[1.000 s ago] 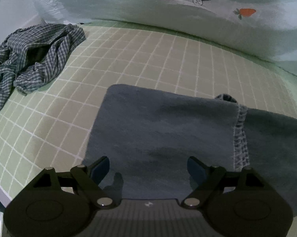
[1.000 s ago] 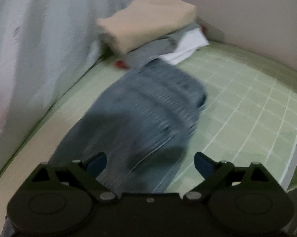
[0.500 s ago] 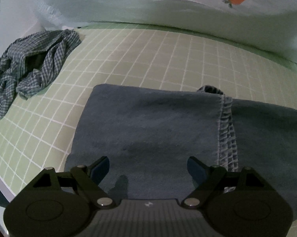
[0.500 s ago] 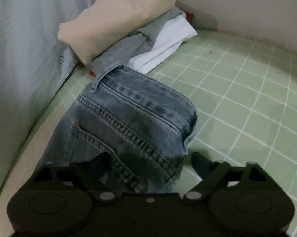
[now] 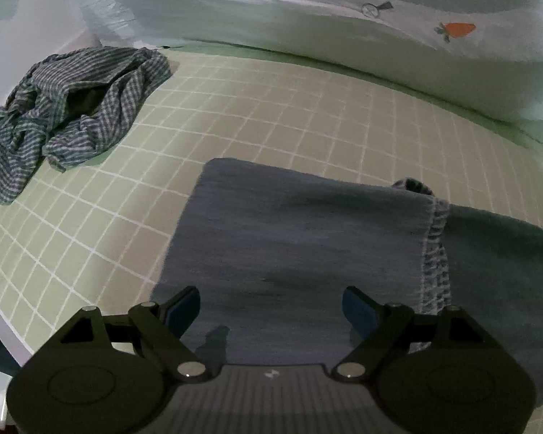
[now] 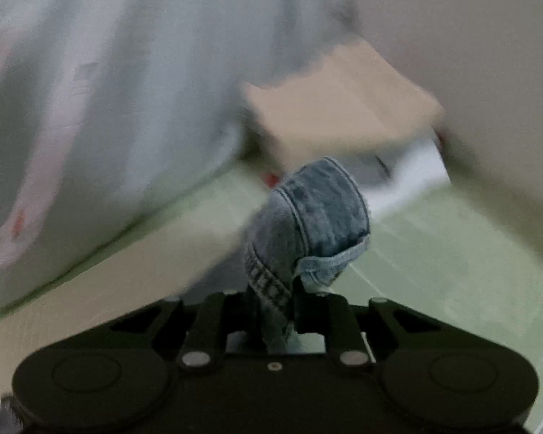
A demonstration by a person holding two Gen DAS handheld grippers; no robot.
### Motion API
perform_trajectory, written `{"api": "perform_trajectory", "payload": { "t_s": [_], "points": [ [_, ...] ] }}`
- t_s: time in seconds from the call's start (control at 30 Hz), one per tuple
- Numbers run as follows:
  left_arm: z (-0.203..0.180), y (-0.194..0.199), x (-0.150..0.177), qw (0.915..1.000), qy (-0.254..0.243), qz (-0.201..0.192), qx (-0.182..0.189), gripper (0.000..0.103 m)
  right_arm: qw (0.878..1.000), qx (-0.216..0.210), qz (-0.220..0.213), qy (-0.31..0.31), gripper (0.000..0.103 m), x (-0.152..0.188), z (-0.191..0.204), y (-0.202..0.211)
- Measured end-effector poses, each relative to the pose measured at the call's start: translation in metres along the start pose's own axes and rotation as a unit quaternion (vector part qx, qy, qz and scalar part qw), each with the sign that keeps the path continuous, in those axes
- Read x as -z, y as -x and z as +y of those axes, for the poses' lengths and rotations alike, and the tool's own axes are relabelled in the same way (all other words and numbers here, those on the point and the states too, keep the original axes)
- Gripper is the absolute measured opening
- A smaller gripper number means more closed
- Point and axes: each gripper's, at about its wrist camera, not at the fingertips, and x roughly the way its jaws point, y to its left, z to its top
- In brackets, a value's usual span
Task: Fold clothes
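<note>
Checked shirt (image 5: 72, 108) (crumpled) beside jeans (image 5: 300, 246).

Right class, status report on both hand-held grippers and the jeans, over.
Left hand-held gripper open, over the jeans. Right hand-held gripper shut on the jeans' waistband, lifted. Crumpled checked shirt lies apart, nothing blocking.

A bed covered by a pale green sheet (image 5: 271, 108) with a white grid pattern. Folded blue jeans (image 5: 307, 246) lie flat on it in the foreground. A crumpled dark checked shirt (image 5: 72, 105) lies at the far left. A pale quilt (image 5: 343, 36) printed with carrots runs along the far edge. In the blurred right view, folded clothes (image 6: 343, 108), beige on top, sit stacked at the sheet's far end.
</note>
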Motion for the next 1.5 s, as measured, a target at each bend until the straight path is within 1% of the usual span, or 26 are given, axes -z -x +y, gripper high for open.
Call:
{"api": "perform_trajectory", "payload": {
  "t_s": [0.1,0.2,0.27,0.4,0.57,0.67,0.77,0.83,0.87,0.9,0.93,1.0,1.03,1.17,1.23,1.3,1.37,1.4,1.47,1.5],
  "points": [
    [0.013,0.002,-0.002,1.0000,0.001,-0.003,0.003,0.086,0.996,-0.025,-0.028,0.081,0.017,-0.001,0.048,0.021],
    [0.024,0.002,-0.003,0.9999,-0.009,-0.005,0.010,0.086,0.987,-0.065,-0.028,0.146,0.017,0.017,0.095,0.033],
    [0.030,0.001,-0.003,0.9997,-0.018,-0.004,0.013,0.086,0.981,-0.099,-0.002,0.166,0.014,0.038,0.122,0.034],
    [0.041,-0.001,-0.001,0.9991,-0.036,0.000,0.020,0.086,0.972,-0.101,0.065,0.204,0.014,0.087,0.151,0.018],
    [0.060,-0.002,-0.002,0.9988,-0.044,-0.003,0.021,0.086,0.952,-0.103,0.148,0.248,0.016,0.146,0.186,-0.002],
    [0.071,-0.005,-0.005,0.9992,-0.030,0.003,0.024,0.086,0.958,-0.099,0.151,0.221,0.019,0.129,0.185,0.001],
    [0.077,-0.007,-0.009,0.9994,-0.020,0.001,0.026,0.086,0.964,-0.097,0.142,0.201,0.026,0.115,0.185,0.014],
    [0.080,-0.007,-0.011,0.9995,-0.018,-0.001,0.027,0.086,0.968,-0.101,0.126,0.193,0.036,0.108,0.185,0.027],
    [0.081,-0.007,-0.012,0.9995,-0.017,-0.001,0.027,0.086,0.969,-0.106,0.117,0.189,0.043,0.106,0.185,0.033],
    [0.082,-0.007,-0.012,0.9995,-0.016,-0.002,0.027,0.086,0.971,-0.115,0.100,0.182,0.062,0.102,0.185,0.041],
    [0.082,-0.007,-0.013,0.9995,-0.016,-0.002,0.027,0.086,0.973,-0.119,0.087,0.179,0.072,0.100,0.186,0.045],
    [0.084,-0.008,-0.013,0.9995,-0.016,-0.001,0.028,0.086,0.975,-0.125,0.063,0.173,0.072,0.095,0.189,0.053],
    [0.085,-0.009,-0.013,0.9995,-0.017,0.001,0.028,0.086,0.975,-0.122,0.059,0.175,0.073,0.092,0.192,0.051],
    [0.087,-0.010,-0.014,0.9994,-0.023,0.004,0.027,0.086,0.976,-0.084,0.060,0.191,0.074,0.085,0.210,0.020],
    [0.087,-0.010,-0.015,0.9993,-0.026,0.004,0.026,0.087,0.976,-0.081,0.073,0.189,0.074,0.085,0.217,-0.002],
    [0.088,-0.010,-0.017,0.9992,-0.030,0.004,0.025,0.087,0.973,-0.077,0.100,0.191,0.074,0.092,0.226,-0.025],
    [0.088,-0.009,-0.017,0.9992,-0.032,0.003,0.024,0.087,0.970,-0.051,0.122,0.205,0.074,0.104,0.234,-0.043],
    [0.089,-0.008,-0.017,0.9991,-0.033,0.003,0.025,0.087,0.969,-0.025,0.127,0.211,0.074,0.111,0.236,-0.048],
    [0.088,-0.009,-0.017,0.9991,-0.034,0.005,0.026,0.087,0.965,-0.003,0.124,0.230,0.069,0.122,0.237,-0.048],
    [0.089,-0.010,-0.017,0.9991,-0.034,0.007,0.027,0.087,0.965,-0.006,0.117,0.235,0.063,0.125,0.235,-0.045]
  ]
}}
